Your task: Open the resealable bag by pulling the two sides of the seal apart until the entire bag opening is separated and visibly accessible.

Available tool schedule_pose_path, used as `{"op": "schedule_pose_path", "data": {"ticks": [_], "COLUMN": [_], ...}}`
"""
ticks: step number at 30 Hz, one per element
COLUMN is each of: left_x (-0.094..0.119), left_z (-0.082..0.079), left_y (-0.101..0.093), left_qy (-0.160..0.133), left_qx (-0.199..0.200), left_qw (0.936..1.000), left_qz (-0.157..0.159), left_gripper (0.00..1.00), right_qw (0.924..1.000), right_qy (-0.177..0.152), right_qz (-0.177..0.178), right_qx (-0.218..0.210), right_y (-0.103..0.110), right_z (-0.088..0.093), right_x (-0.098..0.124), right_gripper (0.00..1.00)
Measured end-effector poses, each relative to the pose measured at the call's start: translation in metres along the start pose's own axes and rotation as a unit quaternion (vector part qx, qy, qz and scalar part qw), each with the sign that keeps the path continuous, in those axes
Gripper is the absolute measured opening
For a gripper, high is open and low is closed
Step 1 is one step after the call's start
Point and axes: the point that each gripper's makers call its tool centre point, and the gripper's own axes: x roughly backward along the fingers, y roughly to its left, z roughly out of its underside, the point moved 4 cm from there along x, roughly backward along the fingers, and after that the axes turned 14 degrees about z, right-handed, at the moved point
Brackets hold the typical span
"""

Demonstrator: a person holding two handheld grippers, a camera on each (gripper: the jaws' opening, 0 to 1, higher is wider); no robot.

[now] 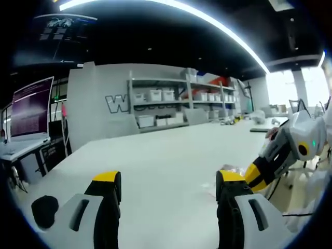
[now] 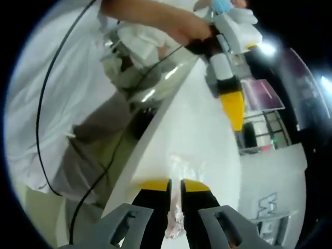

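Only a big outlined "W" on the grey wall panel (image 1: 116, 102) was readable; the monitor (image 1: 32, 108) text was too blurred.

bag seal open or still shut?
Cannot tell. The right gripper is pinched on the clear bag, whose crumpled plastic lies on the white table; the seal line isn't readable. The left gripper is open, off the bag.

The bag (image 2: 176, 207) was partly hidden between the right gripper (image 2: 175, 185) tips; its seal was too blurred to judge.
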Motion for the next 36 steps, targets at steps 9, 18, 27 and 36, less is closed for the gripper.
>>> {"op": "schedule_pose_path", "data": {"ticks": [9, 18, 27, 36], "left_x": [-0.001, -0.007, -0.009, -0.012], "left_z": [0.002, 0.003, 0.002, 0.008], "left_y": [-0.006, -0.019, -0.029, -0.040], "left_qy": [0.000, 0.006, 0.013, 0.039], "left_qx": [-0.009, -0.030, -0.062, -0.106], "left_qw": [0.9997, 0.9980, 0.9953, 0.9896], "left_qz": [0.021, 0.055, 0.073, 0.089], "left_gripper": [0.71, 0.63, 0.60, 0.55], "right_qw": [0.9980, 0.9909, 0.9861, 0.9789], "right_qy": [-0.012, -0.023, -0.029, -0.035], "right_qz": [0.031, 0.059, 0.073, 0.089], "right_qx": [-0.055, -0.118, -0.146, -0.180], "right_y": [-0.008, -0.018, -0.019, -0.024], "right_z": [0.000, 0.008, 0.010, 0.014], "right_x": [0.004, 0.015, 0.019, 0.022], "right_gripper": [0.00, 0.00, 0.00, 0.00]}}
